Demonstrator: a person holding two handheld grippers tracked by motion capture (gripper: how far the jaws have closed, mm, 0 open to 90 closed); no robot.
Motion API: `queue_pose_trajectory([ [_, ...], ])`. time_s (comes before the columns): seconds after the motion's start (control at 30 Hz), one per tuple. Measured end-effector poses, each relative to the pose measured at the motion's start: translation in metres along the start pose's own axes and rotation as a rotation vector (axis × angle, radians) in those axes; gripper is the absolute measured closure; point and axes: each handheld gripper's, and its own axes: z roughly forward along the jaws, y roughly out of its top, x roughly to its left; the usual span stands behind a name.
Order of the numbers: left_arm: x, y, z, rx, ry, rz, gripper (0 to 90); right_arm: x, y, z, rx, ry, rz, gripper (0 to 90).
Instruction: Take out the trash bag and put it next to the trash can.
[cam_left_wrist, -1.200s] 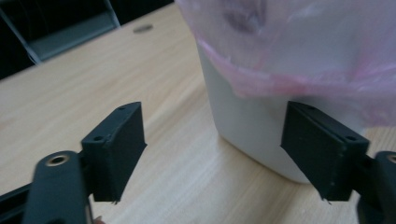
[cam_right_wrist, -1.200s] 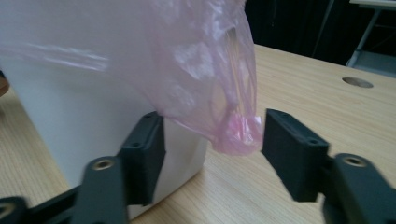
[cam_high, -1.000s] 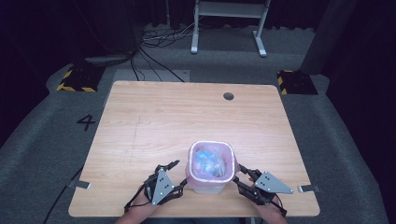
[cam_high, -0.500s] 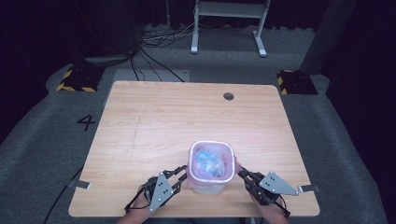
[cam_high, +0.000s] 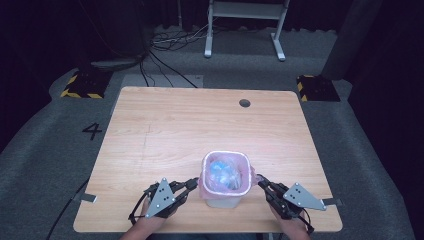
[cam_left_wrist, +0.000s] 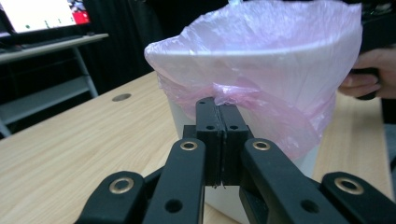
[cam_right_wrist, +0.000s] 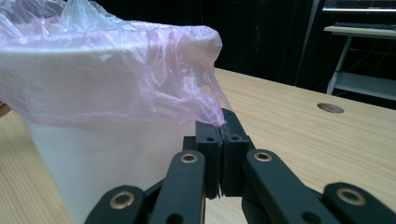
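Since a second ago both grippers have drawn in against the bin, and each now meets the overhanging bag at its side. The left gripper (cam_left_wrist: 218, 105) has its jaws pressed together, with a fold of the pink bag (cam_left_wrist: 261, 88) caught at the tips; the film bunches just above them, against the bin's white wall. The right gripper (cam_right_wrist: 222, 128) likewise has its jaws pressed together, and a drooping corner of the bag (cam_right_wrist: 187, 88) ends at their tips; the pinch appears to hold the film, though the tip line is partly hidden by the plastic itself.

From above, the left gripper (cam_high: 192, 184) reaches the bin's left side and the right gripper (cam_high: 261, 181) its right side, each held by a hand entering from the near edge, a grey three-cornered plate on top of each. The white bin (cam_high: 223, 201) stands upright near the near edge of the wooden table (cam_high: 165, 130), a little right of centre. The bag lines it and is folded out over the rim all round. Inside lies a crumpled mass of bluish and white material (cam_high: 223, 172), too blurred to identify.

A small dark round hole (cam_high: 244, 103) marks the far part of the table. On the grey floor at the left is a painted number 4 (cam_high: 92, 131).
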Motion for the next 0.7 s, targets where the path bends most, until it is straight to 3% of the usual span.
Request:
queue_pose_trajectory([
  [0.2, 0.005, 0.003, -0.002, -0.008, -0.039, -0.02, 89.6, -0.003, 0.002, -0.001, -0.016, 0.011, 0.028, 88.7],
  [0.4, 0.009, 0.012, -0.01, -0.069, -0.026, -0.014, 89.6, -0.004, 0.009, -0.006, -0.051, 0.008, 0.051, 88.7],
  [0.7, 0.01, 0.022, -0.014, -0.134, -0.045, -0.005, 89.6, 0.004, 0.024, -0.01, -0.128, 0.002, 0.026, 88.8],
])
